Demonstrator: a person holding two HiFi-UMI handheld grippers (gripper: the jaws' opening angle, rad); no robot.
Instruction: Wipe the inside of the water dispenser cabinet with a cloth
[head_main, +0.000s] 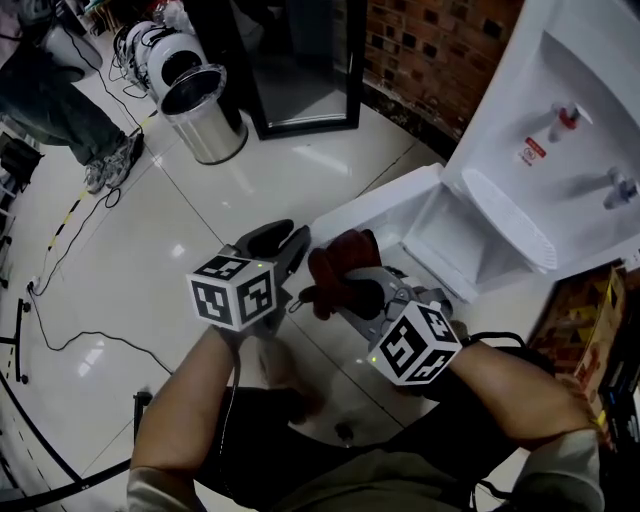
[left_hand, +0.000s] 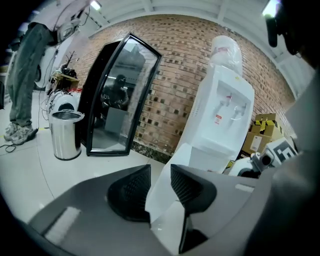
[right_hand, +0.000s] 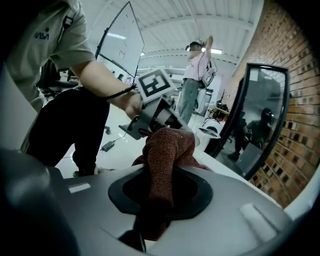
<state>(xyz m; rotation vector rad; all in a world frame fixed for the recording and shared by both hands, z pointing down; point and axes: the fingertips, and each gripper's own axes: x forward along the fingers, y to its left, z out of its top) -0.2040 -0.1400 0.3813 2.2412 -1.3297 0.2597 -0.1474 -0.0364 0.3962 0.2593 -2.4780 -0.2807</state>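
Right tongs (right_hand: 161, 192) pinch the rust-red cloth (right_hand: 167, 147) by a bunched fold, above the floor and near the open water dispenser cabinet (head_main: 470, 245). Left tongs (left_hand: 160, 186) spread, nothing between them. Cloth judged soft, light and limp: best held by a thick fold so a wad leads.

I see a glossy white tiled floor (head_main: 300, 170), a round brushed-steel waste bin (head_main: 205, 115) standing on it, a black-framed glass panel (head_main: 300, 70) upright just beside the bin, a tall white plastic water dispenser (head_main: 570, 100) at my right, brown cardboard boxes (left_hand: 260, 135) next to it, thin black cables (head_main: 100, 338) trailing at my left
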